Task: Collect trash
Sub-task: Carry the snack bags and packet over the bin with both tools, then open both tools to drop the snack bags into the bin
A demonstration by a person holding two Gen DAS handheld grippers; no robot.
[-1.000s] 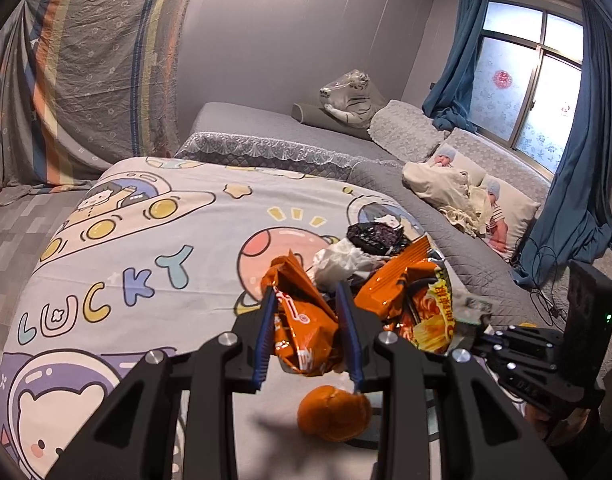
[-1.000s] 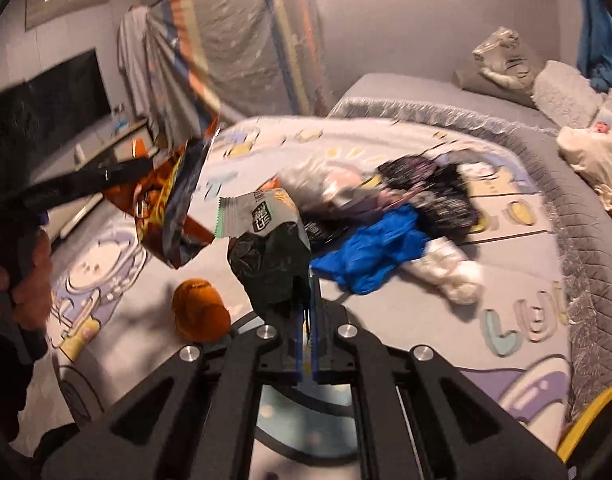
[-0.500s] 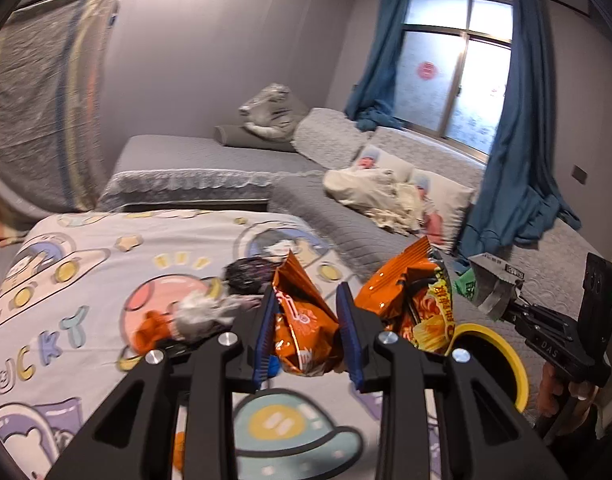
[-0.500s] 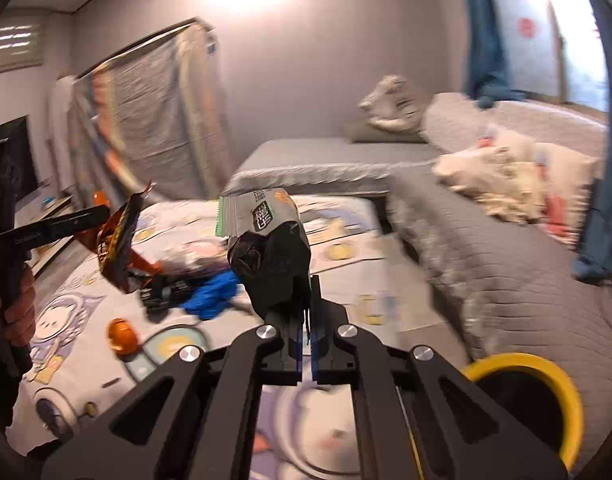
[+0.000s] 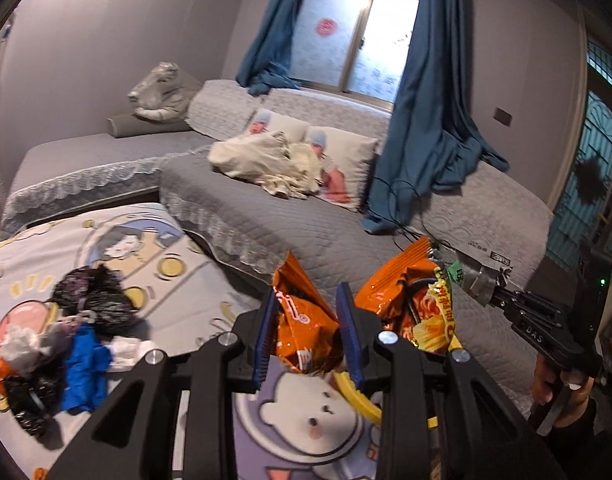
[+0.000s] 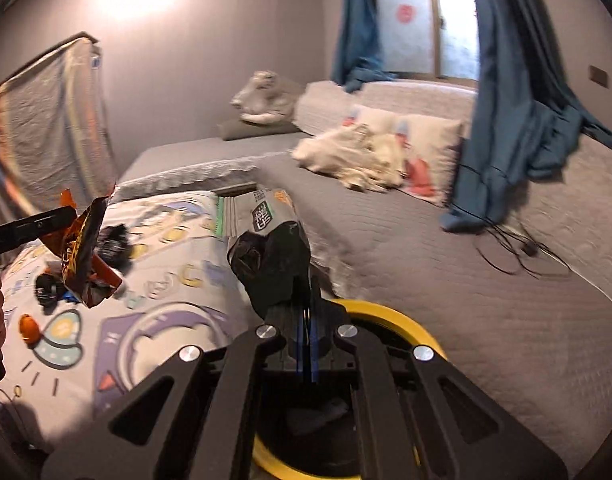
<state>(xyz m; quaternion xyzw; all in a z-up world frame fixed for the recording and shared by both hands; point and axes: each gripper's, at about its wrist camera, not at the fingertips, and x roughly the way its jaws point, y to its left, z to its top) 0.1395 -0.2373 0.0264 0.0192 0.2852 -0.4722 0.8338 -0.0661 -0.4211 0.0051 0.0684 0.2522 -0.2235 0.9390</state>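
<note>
Currently, orange wrappers [image 5: 306, 324] are clamped in the left gripper [image 5: 308, 334], and a black bag [image 6: 271, 268] is pinched in the right gripper [image 6: 306, 320], directly above the yellow bin [image 6: 390, 316]. Dropping seems next; each claw must be opened over the bin.

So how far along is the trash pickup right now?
Midway. In hand: the left gripper clamps orange snack bags, and the right gripper holds a black bag with a silver wrapper above the yellow-rimmed bin. Neither is dropped yet. Left: the pile on the cartoon sheet, including the blue item and black bags.
</note>
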